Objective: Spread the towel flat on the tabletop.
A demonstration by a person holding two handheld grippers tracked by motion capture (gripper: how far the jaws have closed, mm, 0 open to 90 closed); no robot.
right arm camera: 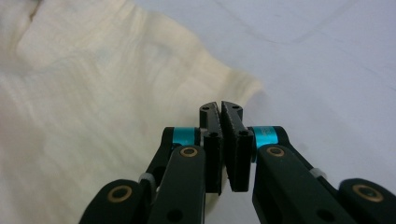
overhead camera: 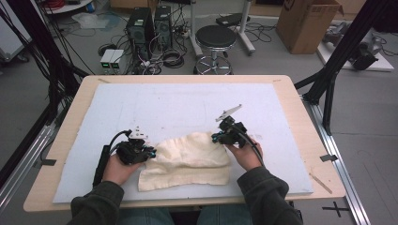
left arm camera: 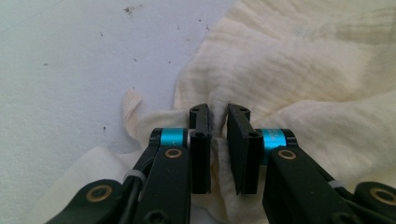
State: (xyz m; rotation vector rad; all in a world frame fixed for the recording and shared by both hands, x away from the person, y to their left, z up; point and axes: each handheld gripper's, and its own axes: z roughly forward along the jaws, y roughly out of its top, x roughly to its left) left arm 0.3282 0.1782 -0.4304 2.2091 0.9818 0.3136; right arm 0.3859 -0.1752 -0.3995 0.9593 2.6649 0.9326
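Note:
A cream, crumpled cloth (overhead camera: 187, 159) lies on the pale blue mat (overhead camera: 187, 103) near the table's front edge. My left gripper (overhead camera: 151, 153) is at the cloth's left edge. In the left gripper view its jaws (left arm camera: 218, 112) are closed on a bunched fold of the cloth (left arm camera: 303, 70), and fabric shows in the narrow gap between the pads. My right gripper (overhead camera: 215, 138) sits at the cloth's upper right corner. In the right gripper view its jaws (right arm camera: 220, 108) meet at the tips over the edge of the cloth (right arm camera: 93, 116). I cannot tell whether fabric is caught between them.
The mat covers most of the wooden table (overhead camera: 300, 117). On the floor beyond the table stand a black stool (overhead camera: 216, 40), computer towers (overhead camera: 141, 28) with tangled cables, and a cardboard box (overhead camera: 307, 21). Black frame posts rise at both sides.

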